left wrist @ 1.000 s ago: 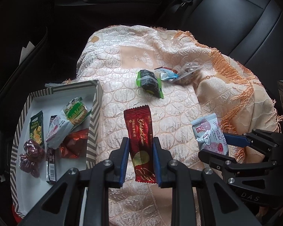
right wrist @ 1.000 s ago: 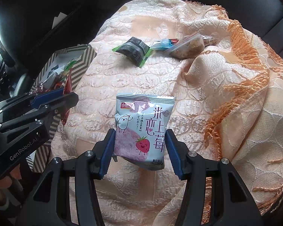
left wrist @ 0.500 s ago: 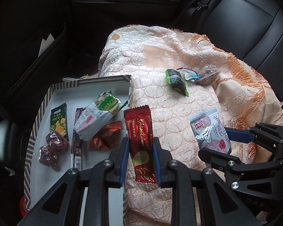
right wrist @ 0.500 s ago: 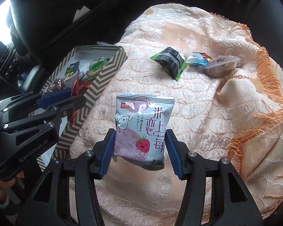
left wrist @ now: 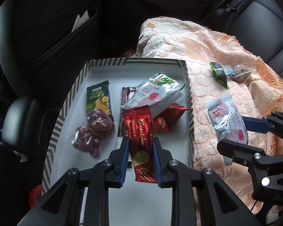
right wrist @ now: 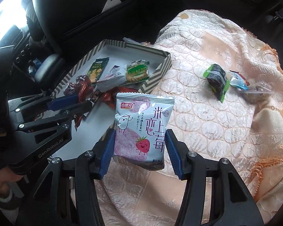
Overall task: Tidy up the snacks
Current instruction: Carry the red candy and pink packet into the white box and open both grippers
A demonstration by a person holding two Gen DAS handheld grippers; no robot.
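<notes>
1. Left tool (left wrist: 140, 154) was clamped narrow on the red wafer bar (left wrist: 141, 141), pads on its long edges near the lower end. Probably so the bar hung stiff and could be dropped flat.
2. Bar's long axis ran along the fingers, free end pointing away from the cam, over the striped box (left wrist: 186, 86) w/ the other snacks in it.
3. Right tool (right wrist: 139, 150) was about half open but closed on the pale strawberry packet (right wrist: 143, 130), pads on both side edges, low down. A side grip likely kept the puffy bag from crushing.
4. Packet stood upright, print facing the cam, top seal pointing away; long axis along the fingers. It hung over the box's near corner & the blanket (right wrist: 207, 116).
5. Farther out on the blanket: green-black packet (right wrist: 216, 81), a blue one (right wrist: 237, 83) & a clear bag (right wrist: 258, 92), touching, well apart from the box, not yet sorted.
</notes>
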